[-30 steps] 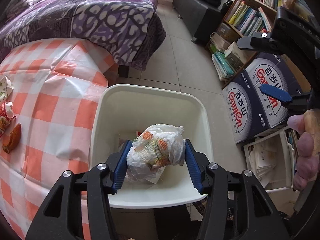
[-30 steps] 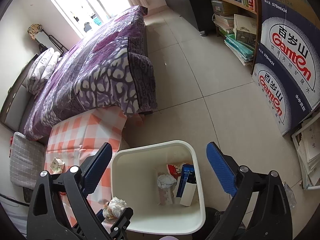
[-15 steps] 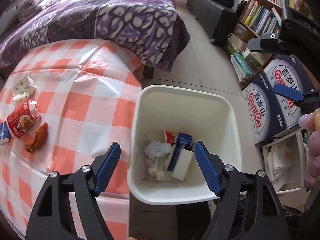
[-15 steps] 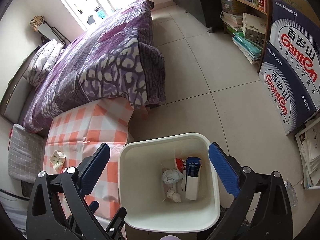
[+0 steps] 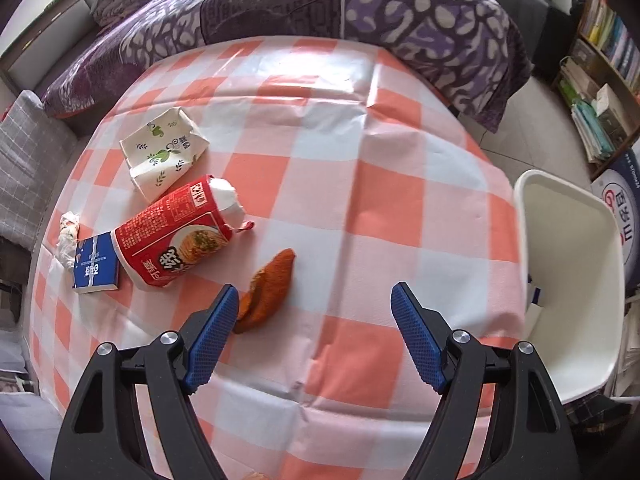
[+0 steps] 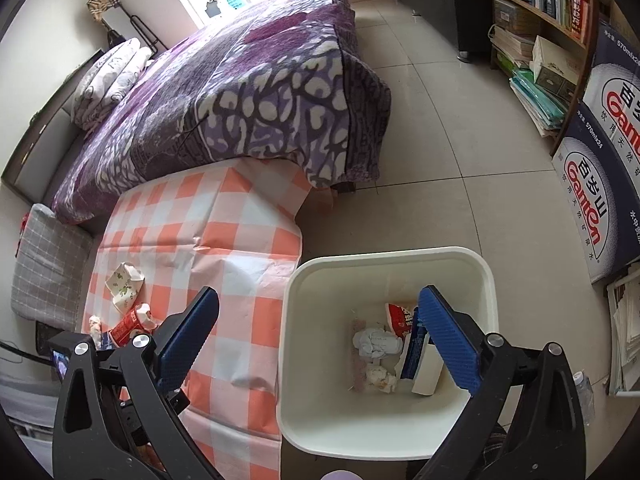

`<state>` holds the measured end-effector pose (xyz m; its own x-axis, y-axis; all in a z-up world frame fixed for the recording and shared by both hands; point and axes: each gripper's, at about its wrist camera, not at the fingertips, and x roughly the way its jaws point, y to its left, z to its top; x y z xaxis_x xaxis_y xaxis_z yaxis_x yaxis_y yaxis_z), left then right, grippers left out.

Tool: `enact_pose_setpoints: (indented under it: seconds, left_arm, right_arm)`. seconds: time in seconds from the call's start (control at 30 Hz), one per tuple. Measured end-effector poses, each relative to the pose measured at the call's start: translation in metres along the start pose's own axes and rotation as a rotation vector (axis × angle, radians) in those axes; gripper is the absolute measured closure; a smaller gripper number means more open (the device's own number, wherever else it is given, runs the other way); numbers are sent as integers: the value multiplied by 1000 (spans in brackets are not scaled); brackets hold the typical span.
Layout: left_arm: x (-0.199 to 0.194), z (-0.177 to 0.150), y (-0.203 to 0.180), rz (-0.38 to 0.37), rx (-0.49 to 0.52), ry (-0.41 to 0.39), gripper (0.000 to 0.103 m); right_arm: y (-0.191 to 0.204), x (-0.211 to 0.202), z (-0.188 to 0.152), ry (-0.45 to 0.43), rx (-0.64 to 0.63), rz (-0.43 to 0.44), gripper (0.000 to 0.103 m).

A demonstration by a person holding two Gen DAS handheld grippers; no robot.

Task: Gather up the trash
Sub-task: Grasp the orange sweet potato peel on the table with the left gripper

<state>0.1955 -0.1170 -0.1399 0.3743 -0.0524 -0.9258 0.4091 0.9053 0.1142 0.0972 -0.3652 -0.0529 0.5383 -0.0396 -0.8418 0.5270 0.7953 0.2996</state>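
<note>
My left gripper [image 5: 315,289] is open and empty above the checked table [image 5: 340,160]. An orange peel [image 5: 264,292] lies just beside its left finger. Further left lie a red noodle packet [image 5: 176,236], a white carton with green leaves [image 5: 162,152], a small blue box [image 5: 96,266] and a crumpled wrapper [image 5: 68,232]. The white bin [image 5: 568,272] stands off the table's right edge. My right gripper [image 6: 319,291] is open and empty over the bin's [image 6: 384,264] left rim. Inside the bin are a crumpled tissue [image 6: 376,342], a blue-and-white box [image 6: 416,352] and a red wrapper [image 6: 398,316].
A bed with a purple blanket [image 6: 248,92] borders the table's far side. A grey cushion [image 5: 28,168] sits to the left. Stacked water cartons [image 6: 600,184] and a bookshelf [image 6: 540,20] line the right wall, with tiled floor [image 6: 440,160] between.
The left gripper opened and let the crumpled wrapper go over the bin, then swung left over the table. The right gripper drifted a little; the bin looks larger in its view.
</note>
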Motion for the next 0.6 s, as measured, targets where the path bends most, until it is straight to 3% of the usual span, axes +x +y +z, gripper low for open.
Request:
enact_pose_setpoints:
  seconds: [0.07,0.3,0.4,0.43,0.6]
  left_arm:
    - [9,-1,9,9,15,9,28]
    - [31,-11,29,-10,11,40,49]
    - [30,-12,42,-47,-30,41,75]
    - [30,-14,46,-50,-41,44,79]
    - [21,-23,66,-94,-113,51,82]
  right_arm:
    - [9,3,-1,8,-9,8,7]
    - [41,15,-9,37,-31,30,7]
    - [54,21,-14,47,-44,31,7]
    - [58,23,-16,52,-48,32,7]
    - [75,31,-25,74,-58,40,7]
